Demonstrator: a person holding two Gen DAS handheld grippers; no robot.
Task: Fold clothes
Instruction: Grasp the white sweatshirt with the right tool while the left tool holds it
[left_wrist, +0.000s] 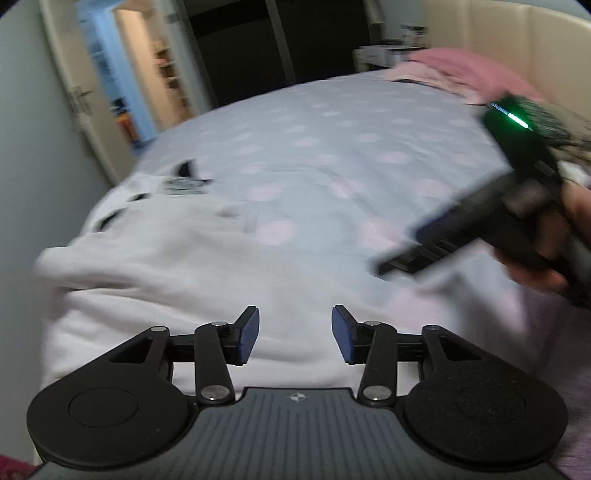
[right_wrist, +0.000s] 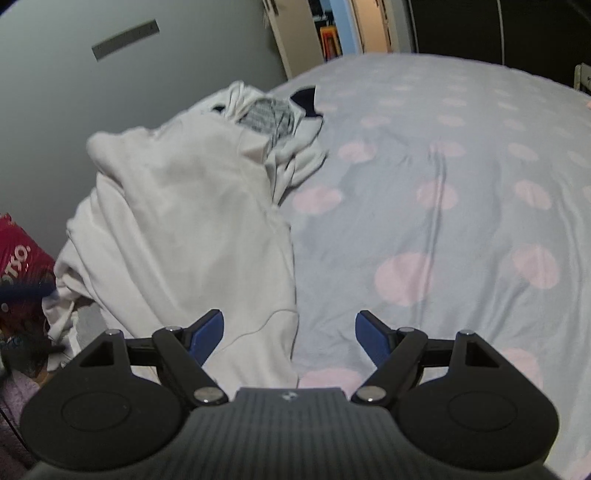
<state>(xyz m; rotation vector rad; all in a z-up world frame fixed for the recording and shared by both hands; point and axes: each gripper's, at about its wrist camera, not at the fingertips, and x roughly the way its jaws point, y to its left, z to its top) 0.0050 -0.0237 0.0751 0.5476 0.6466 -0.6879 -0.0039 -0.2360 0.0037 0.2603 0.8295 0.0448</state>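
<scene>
A white garment with dark trim (right_wrist: 192, 221) lies crumpled along the left edge of the bed (right_wrist: 443, 192). In the left wrist view the garment (left_wrist: 177, 266) spreads under my left gripper (left_wrist: 294, 334), which is open and empty just above the cloth. My right gripper (right_wrist: 290, 338) is open and empty, hovering over the garment's right edge near the bed's front. In the left wrist view the right gripper's body (left_wrist: 491, 206) shows at the right, blurred, held in a hand.
The bed has a pale blue cover with pink dots (left_wrist: 314, 140). A pile of pink clothes (left_wrist: 465, 74) lies at its far right by a cream headboard. A red bag (right_wrist: 22, 266) sits on the floor at left. A grey wall and an open door (left_wrist: 122, 74) lie beyond.
</scene>
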